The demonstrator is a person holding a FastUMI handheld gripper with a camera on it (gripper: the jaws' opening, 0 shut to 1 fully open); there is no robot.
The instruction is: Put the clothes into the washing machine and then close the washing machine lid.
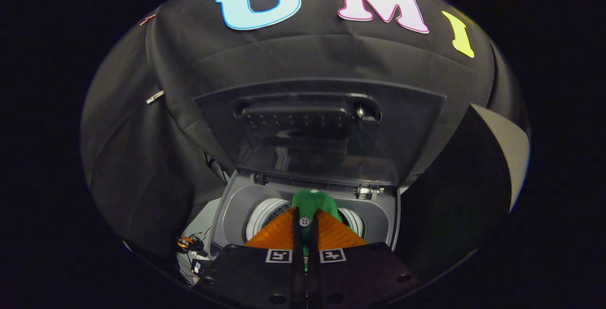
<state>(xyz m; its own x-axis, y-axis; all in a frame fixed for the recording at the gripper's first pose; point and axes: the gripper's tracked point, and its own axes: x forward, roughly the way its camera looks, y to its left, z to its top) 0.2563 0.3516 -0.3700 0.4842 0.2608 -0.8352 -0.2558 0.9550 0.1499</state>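
Note:
My gripper hangs over the open top of the washing machine. Its orange fingers are pressed together on a green piece of clothing, which bulges out just beyond the fingertips and shows as a thin green strip between them. The garment hangs above the white drum. The dark, see-through lid stands upright behind the opening, hinged at the machine's back edge.
Black cloth forms the wall behind and to the left of the machine. A dark panel with a pale edge stands to the right. Loose cables and small devices lie on the surface left of the machine.

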